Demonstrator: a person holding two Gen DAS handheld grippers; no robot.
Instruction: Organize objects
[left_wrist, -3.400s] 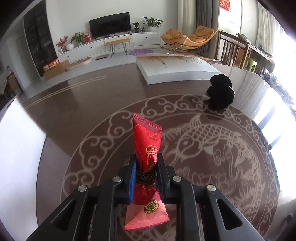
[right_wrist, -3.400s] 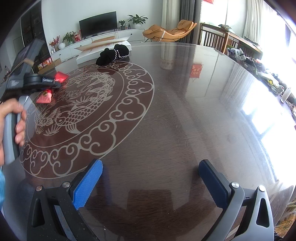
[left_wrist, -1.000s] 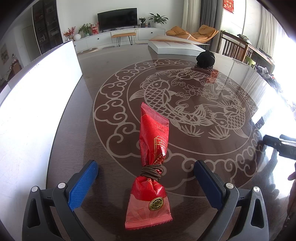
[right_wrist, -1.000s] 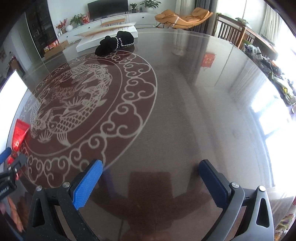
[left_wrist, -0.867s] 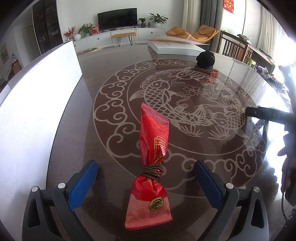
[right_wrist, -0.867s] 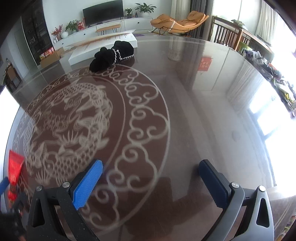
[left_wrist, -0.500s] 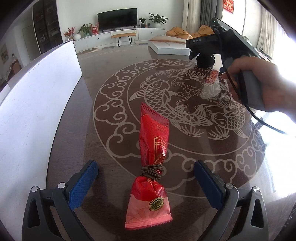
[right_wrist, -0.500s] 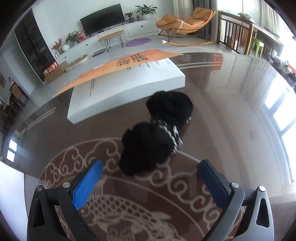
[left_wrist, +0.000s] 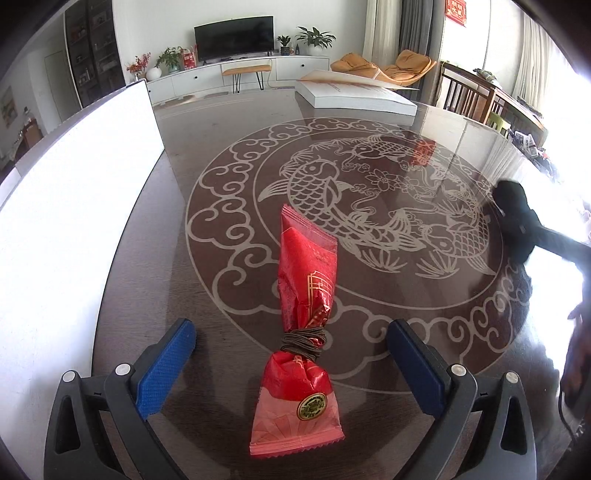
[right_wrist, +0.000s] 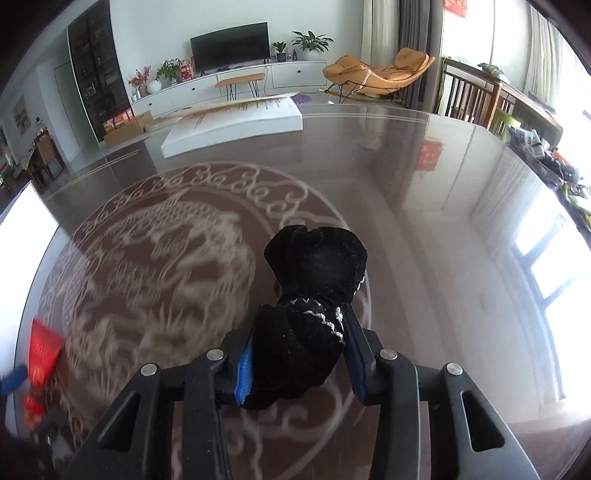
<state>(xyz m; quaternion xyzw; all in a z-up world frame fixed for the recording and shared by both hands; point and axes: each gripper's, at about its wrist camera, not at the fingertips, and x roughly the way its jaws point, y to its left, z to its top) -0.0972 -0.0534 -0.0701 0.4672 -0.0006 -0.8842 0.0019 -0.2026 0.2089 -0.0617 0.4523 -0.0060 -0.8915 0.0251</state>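
A red snack packet (left_wrist: 308, 273), tied round its waist with a dark band, lies on the dark glass table (left_wrist: 221, 147). My left gripper (left_wrist: 290, 334) stands open around it, and neither blue pad touches it. A black fuzzy cloth bundle (right_wrist: 317, 266) with a white trim sits between the pads of my right gripper (right_wrist: 297, 354). Its jaws are closing and press on the bundle from both sides. In the left wrist view the bundle (left_wrist: 511, 206) hangs at the far right over the fish pattern. The packet (right_wrist: 44, 347) shows blurred at the right wrist view's left edge.
A large white board (left_wrist: 74, 203) lies along the table's left side. A flat white box (left_wrist: 354, 98) with a loose cardboard lid rests at the far edge. A person's hand (left_wrist: 576, 354) holds the right gripper's handle at the right edge.
My right gripper swept to the black bundle by the white box, closed on it, and carried it back toward the table's right side. The left gripper and the red packet stayed put.
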